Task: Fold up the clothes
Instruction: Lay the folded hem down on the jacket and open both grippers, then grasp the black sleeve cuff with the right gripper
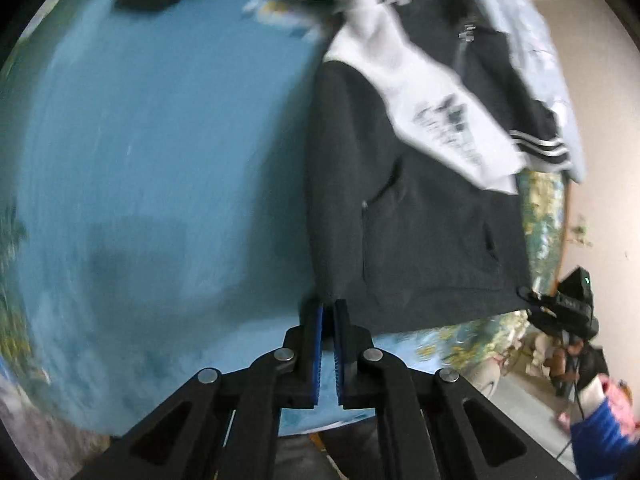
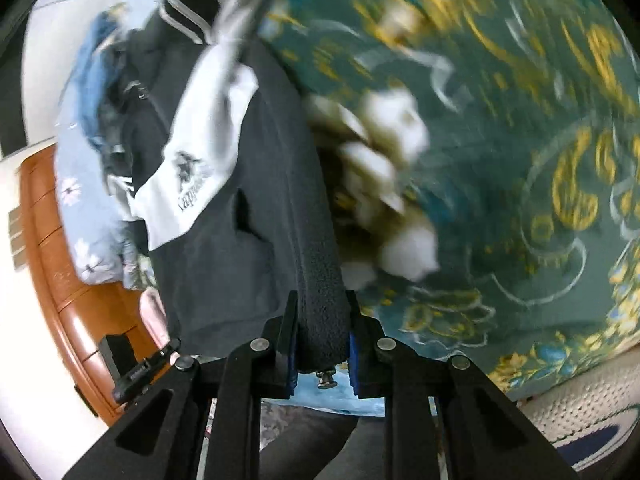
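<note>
Pinching the black jacket's (image 1: 420, 216) hem: left tool (image 1: 329, 312) and right tool (image 2: 322, 332), both clamped.

left gripper (image 1: 328, 312): black plastic linkage arms, four round silver pivot pins, blue ribbed pads on the fingers' inner faces. right gripper (image 2: 322, 320): same black build, silver pins, blue pads. person's forearm (image 1: 600, 424): blue sleeve, pink patterned fabric over it.

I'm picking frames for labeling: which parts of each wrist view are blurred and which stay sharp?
Left wrist view: blue bedspread and the white sleeve smear, left gripper crisp. Right wrist view: floral quilt streaks heavily, right gripper and the pinched black jacket edge sharp.
</note>
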